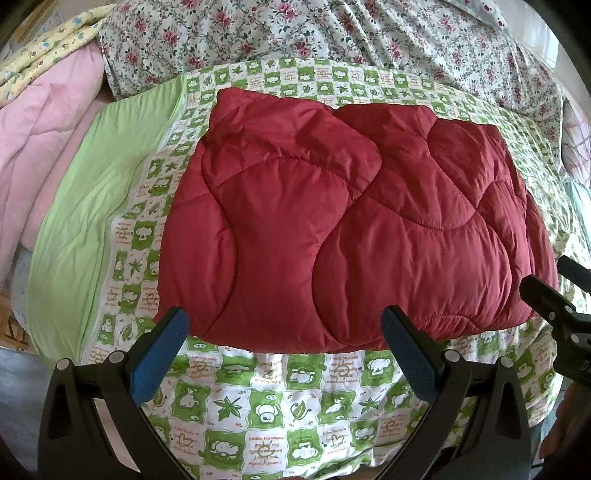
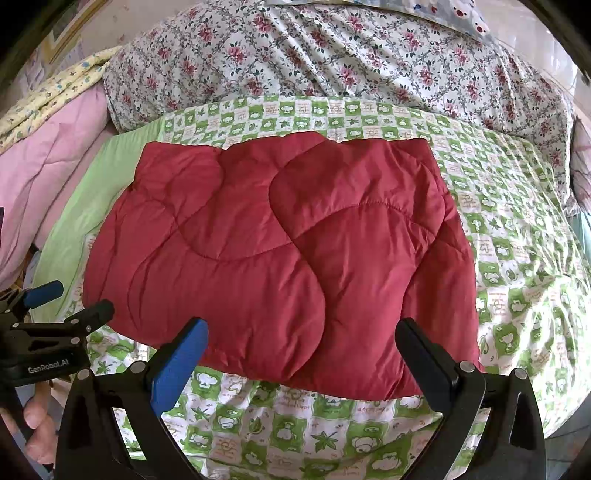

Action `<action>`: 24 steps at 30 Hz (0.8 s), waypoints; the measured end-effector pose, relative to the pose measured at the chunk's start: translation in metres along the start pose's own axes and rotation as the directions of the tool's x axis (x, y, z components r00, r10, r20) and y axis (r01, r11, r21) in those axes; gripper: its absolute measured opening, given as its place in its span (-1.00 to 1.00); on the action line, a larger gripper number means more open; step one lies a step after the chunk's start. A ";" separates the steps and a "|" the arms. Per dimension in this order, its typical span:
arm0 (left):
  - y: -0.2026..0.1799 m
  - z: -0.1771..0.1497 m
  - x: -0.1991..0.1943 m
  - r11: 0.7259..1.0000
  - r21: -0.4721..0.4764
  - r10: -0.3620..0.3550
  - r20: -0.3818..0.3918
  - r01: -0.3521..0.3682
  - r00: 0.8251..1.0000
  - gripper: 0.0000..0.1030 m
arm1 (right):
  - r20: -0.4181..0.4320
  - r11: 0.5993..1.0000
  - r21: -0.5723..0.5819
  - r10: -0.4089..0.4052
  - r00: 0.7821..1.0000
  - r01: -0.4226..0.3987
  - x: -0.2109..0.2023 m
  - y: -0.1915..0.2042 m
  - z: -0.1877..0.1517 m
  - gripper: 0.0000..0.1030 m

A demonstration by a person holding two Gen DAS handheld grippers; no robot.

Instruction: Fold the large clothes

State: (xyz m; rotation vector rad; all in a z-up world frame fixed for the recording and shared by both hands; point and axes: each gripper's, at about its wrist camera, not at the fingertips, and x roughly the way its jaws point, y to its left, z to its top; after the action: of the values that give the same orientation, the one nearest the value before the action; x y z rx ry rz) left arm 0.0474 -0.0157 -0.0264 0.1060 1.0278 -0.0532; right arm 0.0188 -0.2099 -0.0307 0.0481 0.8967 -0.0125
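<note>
Nearest the cameras, both grippers hang just short of the red quilt (image 1: 343, 236), over the green-checked sheet (image 1: 266, 413) on which it lies. The left gripper (image 1: 284, 328) has its jaws wide apart, holding nothing, with its fingertips at the quilt's near edge, towards the quilt's left half. The right gripper (image 2: 301, 339) is likewise spread and empty, tips at the same near edge, towards the quilt's right half. In the right wrist view the left gripper also shows at the quilt's near-left corner, with a hand (image 2: 37, 417) below it. The quilt is a padded, wavy-stitched thing, folded into a rough rectangle with one layer lapped over another, lying flat in the middle of the sheet. Left of the quilt the sheet turns plain green (image 1: 85, 229), and beyond that lies pink bedding (image 1: 48, 147) with a yellow printed cloth (image 1: 48, 51) on top. Behind the quilt, past the sheet's far edge, a floral cover (image 1: 332, 33) is heaped up.
</note>
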 end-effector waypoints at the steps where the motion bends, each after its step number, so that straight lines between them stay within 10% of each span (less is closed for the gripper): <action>1: 0.000 0.000 0.000 1.000 0.000 -0.001 0.000 0.001 1.000 1.00 | 0.000 1.000 0.000 0.000 1.000 0.000 0.000 -0.001 0.000 0.98; 24: 0.000 0.002 -0.001 1.000 0.001 0.003 0.002 -0.003 1.000 1.00 | -0.003 1.000 0.003 0.012 1.000 -0.012 0.000 0.000 0.001 0.98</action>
State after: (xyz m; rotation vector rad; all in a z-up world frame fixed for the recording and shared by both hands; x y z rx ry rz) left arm 0.0488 -0.0156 -0.0249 0.1089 1.0259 -0.0512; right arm 0.0196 -0.2102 -0.0300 0.0562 0.8995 -0.0020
